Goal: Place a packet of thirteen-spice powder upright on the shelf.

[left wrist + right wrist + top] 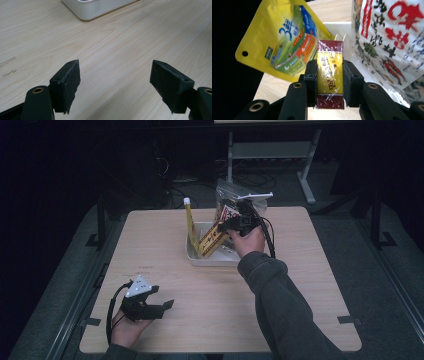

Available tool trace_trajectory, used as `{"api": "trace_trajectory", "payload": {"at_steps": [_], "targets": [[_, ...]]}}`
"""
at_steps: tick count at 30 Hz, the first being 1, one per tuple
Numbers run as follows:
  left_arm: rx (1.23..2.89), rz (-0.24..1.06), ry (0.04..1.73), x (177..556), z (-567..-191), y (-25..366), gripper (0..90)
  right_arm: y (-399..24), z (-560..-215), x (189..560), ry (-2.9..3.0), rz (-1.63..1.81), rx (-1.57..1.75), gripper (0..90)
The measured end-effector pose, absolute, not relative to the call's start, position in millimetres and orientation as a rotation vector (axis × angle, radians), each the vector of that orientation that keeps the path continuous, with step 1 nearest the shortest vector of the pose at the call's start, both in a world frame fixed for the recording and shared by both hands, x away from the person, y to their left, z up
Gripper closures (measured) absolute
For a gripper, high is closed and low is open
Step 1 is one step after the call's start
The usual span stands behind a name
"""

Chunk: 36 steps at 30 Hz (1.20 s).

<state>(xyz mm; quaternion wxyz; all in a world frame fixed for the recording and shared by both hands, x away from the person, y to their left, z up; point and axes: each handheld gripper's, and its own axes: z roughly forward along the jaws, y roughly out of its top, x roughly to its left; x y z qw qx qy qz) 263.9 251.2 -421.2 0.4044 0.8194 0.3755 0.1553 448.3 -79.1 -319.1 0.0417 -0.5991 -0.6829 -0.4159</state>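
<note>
Snugly between right tongs, glossy film-wrapped rectangular box.

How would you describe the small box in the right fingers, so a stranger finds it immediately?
Look at the white tray on the wooden table. Over it, the right gripper grips a small box wrapped in shiny film. Unlike the yellow pouch and clear bag nearby, it is rigid, gold and dark red.

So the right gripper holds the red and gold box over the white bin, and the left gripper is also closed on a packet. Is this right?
Not quite. The left gripper holds nothing: in the left gripper view its jaws stand open over bare table. The rest is right: the right gripper is shut on the red and gold box over the white bin.
</note>
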Motion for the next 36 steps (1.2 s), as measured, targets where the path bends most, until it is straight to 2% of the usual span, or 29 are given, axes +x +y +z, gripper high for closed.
{"api": "trace_trajectory", "payload": {"at_steps": [20,36], "targets": [[2.067,0.39,0.946,264.4,-420.9,253.2,23.7,-68.0,-319.7,464.9,-2.022,-1.341,-1.944,67.9],[2.063,0.381,0.946,264.5,-421.1,253.6,23.8,-56.5,-333.8,470.0,-2.023,-1.341,-2.001,67.6]]}}
